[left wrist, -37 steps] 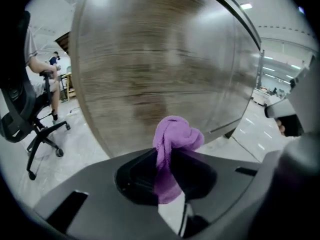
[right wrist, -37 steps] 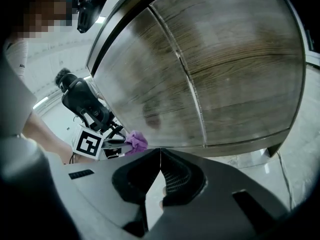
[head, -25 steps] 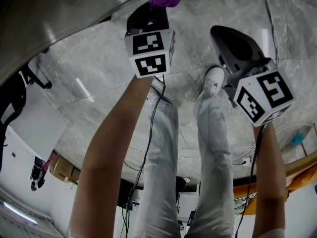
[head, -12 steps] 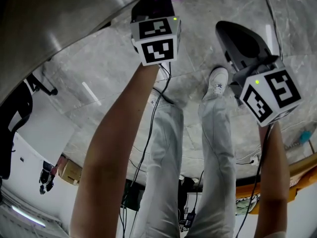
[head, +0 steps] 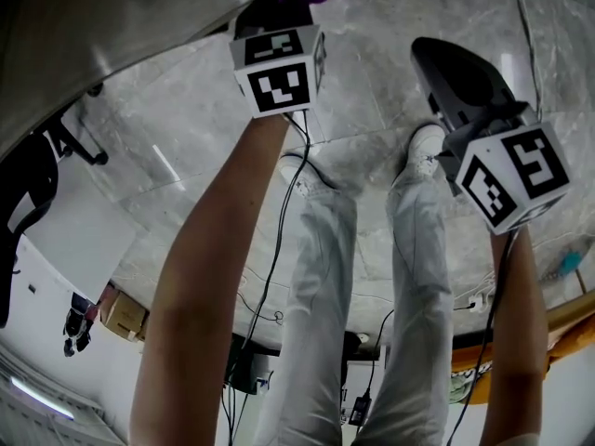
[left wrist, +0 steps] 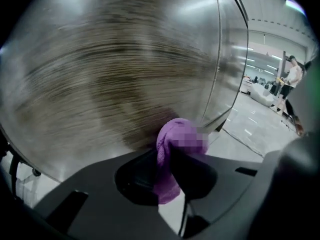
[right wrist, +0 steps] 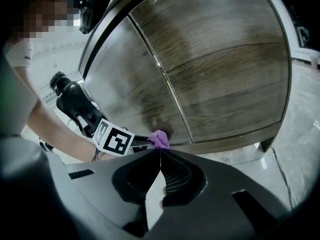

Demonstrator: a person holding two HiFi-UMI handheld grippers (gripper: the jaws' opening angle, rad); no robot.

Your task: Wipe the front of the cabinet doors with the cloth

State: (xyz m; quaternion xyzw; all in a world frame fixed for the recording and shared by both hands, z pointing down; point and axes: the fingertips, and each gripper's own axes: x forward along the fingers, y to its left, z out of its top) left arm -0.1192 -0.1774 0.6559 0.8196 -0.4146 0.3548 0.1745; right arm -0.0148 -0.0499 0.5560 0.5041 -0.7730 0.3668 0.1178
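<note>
the left gripper (left wrist: 172,156) had its jaws clamped on the purple cloth (left wrist: 166,179). the cloth stuck out past the jaw tips. it looked pressed on the left door (left wrist: 115,69) of the cabinet, low down near the floor (left wrist: 260,129). in the right gripper view the cloth (right wrist: 159,139) sat at the bottom of that door, just beside the line where it met the right door (right wrist: 225,59).

the right gripper (right wrist: 159,159) hung back from the cabinet, on the right side of the left gripper. its jaws were together and there was nothing in them. in the head view it was over the floor, nearer the person than the left gripper (head: 279,12), which reached far out to the cabinet.

i think the wiping was under way, down low on the left door. the pictures did not show which parts were already clean. the right door and the high parts may have been left to do.
</note>
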